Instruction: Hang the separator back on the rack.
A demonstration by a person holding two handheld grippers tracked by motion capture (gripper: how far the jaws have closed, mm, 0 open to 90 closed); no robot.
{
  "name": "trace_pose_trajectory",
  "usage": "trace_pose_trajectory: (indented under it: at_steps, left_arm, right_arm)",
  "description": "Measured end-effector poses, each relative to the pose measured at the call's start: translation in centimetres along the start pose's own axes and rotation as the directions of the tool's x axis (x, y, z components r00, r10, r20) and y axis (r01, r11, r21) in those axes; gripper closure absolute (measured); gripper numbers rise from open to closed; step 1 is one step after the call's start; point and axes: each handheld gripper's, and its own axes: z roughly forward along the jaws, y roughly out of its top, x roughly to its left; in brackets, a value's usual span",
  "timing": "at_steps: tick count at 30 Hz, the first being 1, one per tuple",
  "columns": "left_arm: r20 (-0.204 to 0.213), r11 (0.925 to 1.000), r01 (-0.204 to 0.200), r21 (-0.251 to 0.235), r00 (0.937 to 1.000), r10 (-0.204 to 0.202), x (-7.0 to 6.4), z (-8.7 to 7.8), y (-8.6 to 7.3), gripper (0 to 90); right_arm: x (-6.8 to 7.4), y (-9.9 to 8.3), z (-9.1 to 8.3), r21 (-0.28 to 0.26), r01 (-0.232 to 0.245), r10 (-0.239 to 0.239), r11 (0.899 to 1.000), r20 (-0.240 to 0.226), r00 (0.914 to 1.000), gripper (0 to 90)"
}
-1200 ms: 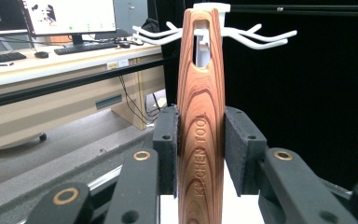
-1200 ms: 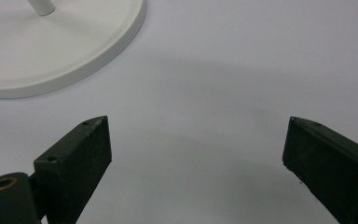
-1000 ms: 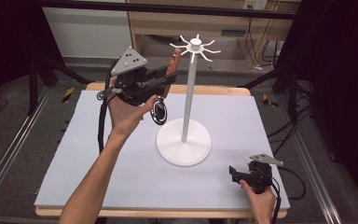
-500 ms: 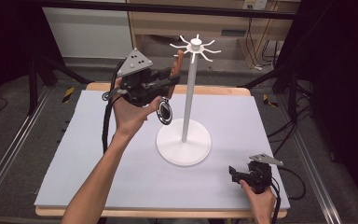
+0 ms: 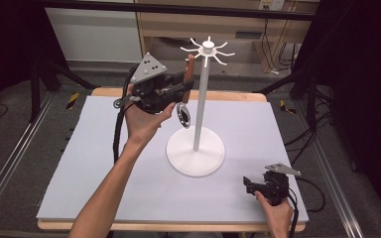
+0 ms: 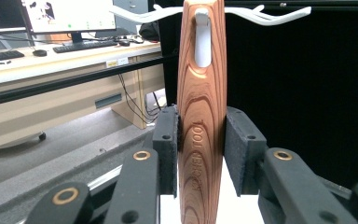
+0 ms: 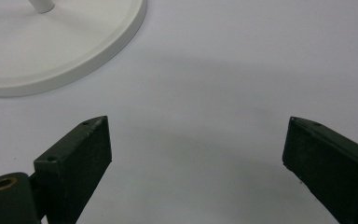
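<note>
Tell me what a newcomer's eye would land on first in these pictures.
The white hook stand rises from mid-table, its curved prongs fanned out at the top. Beside its top, the left gripper is raised and clamps a wooden handle upright, whose hanging slot sits on one prong, with a metal strainer head dangling below. The right gripper rests open near the table's front right corner.

High view overlooks the table [image 5: 104, 148]; both tool cameras closely share the stand [image 5: 196, 148].
</note>
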Motion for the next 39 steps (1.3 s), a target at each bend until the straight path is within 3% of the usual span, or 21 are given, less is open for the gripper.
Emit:
trace_pose_trajectory:
  at_steps: [10,24,31,39]
  left_arm:
    - [-0.005,0.9997,-0.017,-0.017,0.9999,0.016,0.0,-0.3,-0.3,65.8]
    - [0.0,0.9997,-0.025,0.001,0.9997,0.025,0.4,-2.4,-1.0,52.3]
    - [0.007,0.9998,-0.017,0.013,0.9998,0.017,0.8,-4.1,-2.6,47.9]
    - [-0.011,0.9986,-0.02,0.049,0.9997,0.021,1.1,-5.7,-5.2,43.5]
  right_arm:
    - [0.2,0.0,0.0,0.005,-0.006,0.006,1.0,0.003,1.0,8.3]
    - [0.1,0.1,0.2,0.003,0.001,-0.001,1.0,0.005,1.0,8.4]
    - [0.0,0.1,0.1,0.002,-0.001,0.001,1.0,0.011,0.9999,8.4]
    - [0.0,0.0,0.0,0.004,-0.011,0.011,1.0,0.014,0.9998,8.4]
